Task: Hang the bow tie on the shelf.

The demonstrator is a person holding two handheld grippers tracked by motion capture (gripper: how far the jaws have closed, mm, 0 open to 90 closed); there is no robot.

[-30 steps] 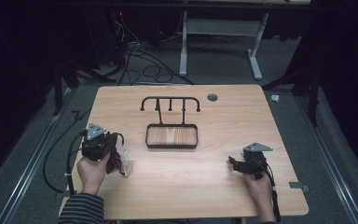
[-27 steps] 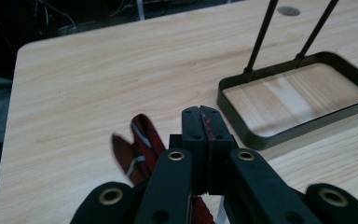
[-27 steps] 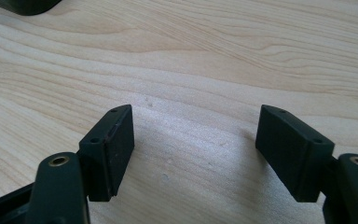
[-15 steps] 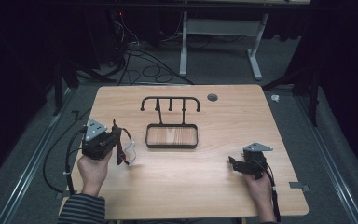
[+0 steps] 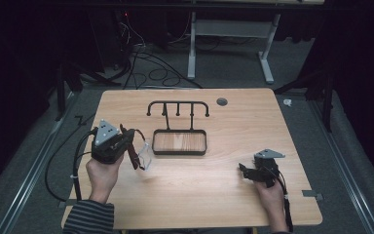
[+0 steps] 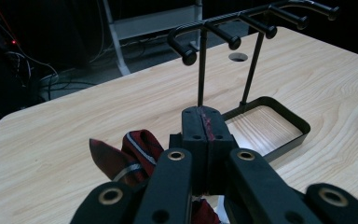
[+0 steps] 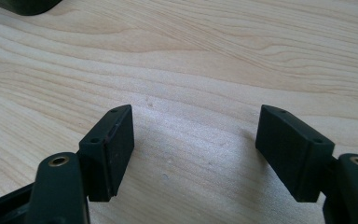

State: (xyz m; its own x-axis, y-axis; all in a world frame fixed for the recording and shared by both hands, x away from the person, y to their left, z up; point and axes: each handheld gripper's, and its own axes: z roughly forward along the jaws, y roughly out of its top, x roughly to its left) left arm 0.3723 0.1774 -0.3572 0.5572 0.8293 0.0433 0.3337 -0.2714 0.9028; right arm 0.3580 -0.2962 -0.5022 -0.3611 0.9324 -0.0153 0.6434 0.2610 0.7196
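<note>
Red cloth (image 6: 133,156) with grey stripes hangs from the left gripper (image 6: 204,122), whose jaws are pressed tight on it, at the left side of the wooden table (image 5: 224,195). In the high view something pale hangs by it; I cannot tell what. One black rack (image 5: 179,127) stands in the middle, with a tray at its foot. The right gripper (image 7: 193,144) sits low at the near right, jaws wide apart, holding nothing. Dark room, cables on the floor (image 5: 141,68) beyond. Two grippers, one rack, one cloth.

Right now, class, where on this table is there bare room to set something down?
Bare wood lies between the tray and the right gripper, and along the table's far edge behind the rack. It is crowded between the left gripper and the tray.
</note>
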